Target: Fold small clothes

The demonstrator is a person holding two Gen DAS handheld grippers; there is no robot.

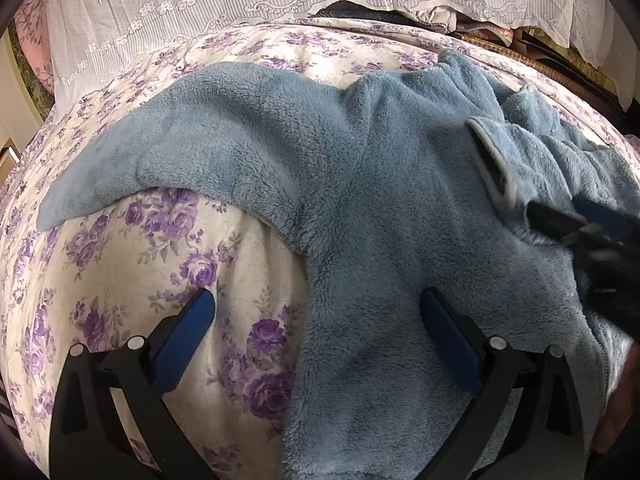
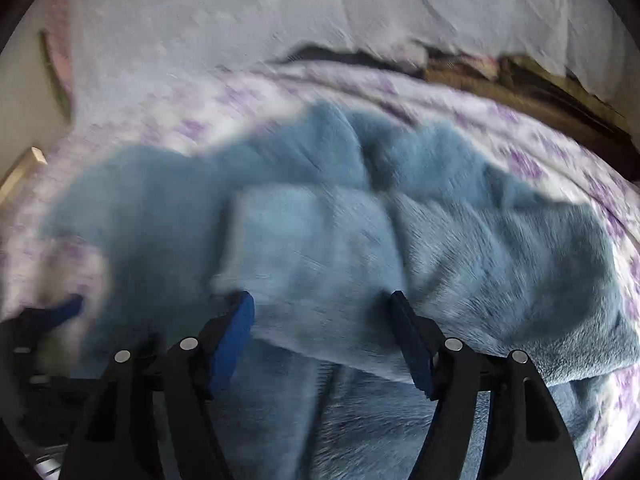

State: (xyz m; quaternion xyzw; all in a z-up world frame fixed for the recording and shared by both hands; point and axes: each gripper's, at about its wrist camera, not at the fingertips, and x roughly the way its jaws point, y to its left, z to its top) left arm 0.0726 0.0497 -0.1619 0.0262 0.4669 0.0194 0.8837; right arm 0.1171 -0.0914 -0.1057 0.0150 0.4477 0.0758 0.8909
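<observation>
Blue fleece garment (image 1: 360,184) lies spread on a bed cover printed with purple roses (image 1: 168,248). One sleeve (image 1: 168,152) reaches out flat to the left in the left wrist view, its tip near the cover's left side. The body of the garment runs down the middle and right of that view to the bottom edge. At upper right a flap with a pale trimmed edge (image 1: 492,148) is turned back over the body, showing bunched folds behind it.

Left gripper (image 1: 318,312): jaws spread wide, nothing between the pads. Left blue pad (image 1: 188,332) hangs over bare floral cover; right pad (image 1: 448,336) sits over the fleece, just inside the garment's left edge. Whether either pad touches the cloth cannot be told.

Right gripper (image 2: 320,312): jaws stand apart, pads not pressing on anything. Between and just beyond them lies a paler folded panel of the fleece (image 2: 312,240), its edge running under the gripper. This view is blurred, so fine contact cannot be told. In the left wrist view the right gripper shows as a dark, smeared shape at the right edge, over the fleece.

Beyond the bed, white lace curtain (image 1: 240,4) hangs across the top, with dark stacked items (image 1: 500,36) under its hem at right.
</observation>
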